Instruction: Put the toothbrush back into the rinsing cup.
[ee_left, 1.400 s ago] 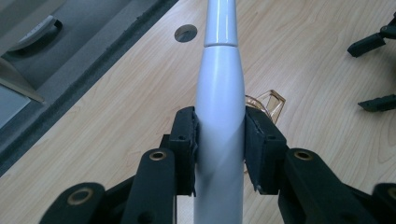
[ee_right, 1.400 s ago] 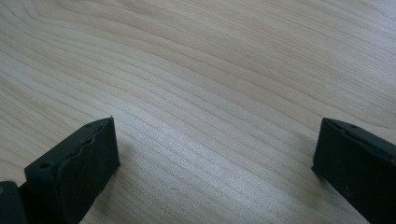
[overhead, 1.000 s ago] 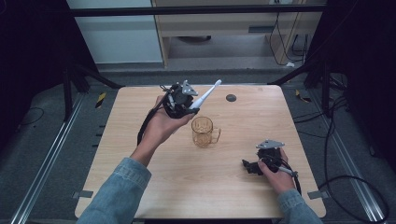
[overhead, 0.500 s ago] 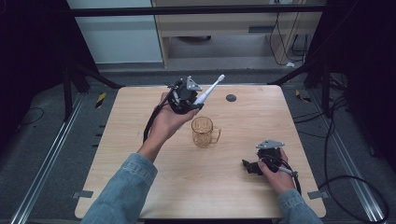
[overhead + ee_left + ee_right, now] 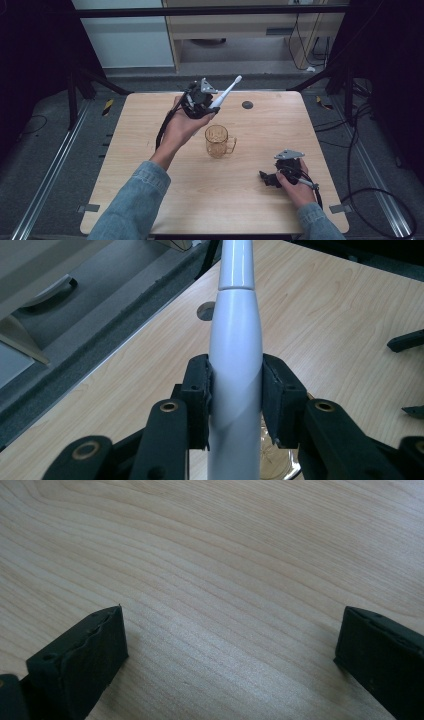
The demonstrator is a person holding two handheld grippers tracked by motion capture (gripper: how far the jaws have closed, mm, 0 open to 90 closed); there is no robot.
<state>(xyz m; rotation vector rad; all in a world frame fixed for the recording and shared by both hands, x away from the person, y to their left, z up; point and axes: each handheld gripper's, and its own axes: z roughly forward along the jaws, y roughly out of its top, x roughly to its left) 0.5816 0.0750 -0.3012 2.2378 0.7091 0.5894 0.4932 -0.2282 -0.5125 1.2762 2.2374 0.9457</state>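
Presently, left gripper (image 5: pixel 201 103) was clamped on white electric toothbrush (image 5: pixel 235 355), handle pinched between its pads above amber cup (image 5: pixel 217 141), lifting judged done and placing in the cup left; right gripper (image 5: pixel 272 178) lay wide apart, empty, on table (image 5: pixel 130 150).

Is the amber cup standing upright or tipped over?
Upright. The amber cup stands on the table with its round mouth facing up and handle out sideways, below the toothbrush.

Grey floor (image 5: pixel 45 150) surrounds the wooden table (image 5: pixel 150 200); pale cabinets (image 5: pixel 135 40), perhaps drawers, behind.
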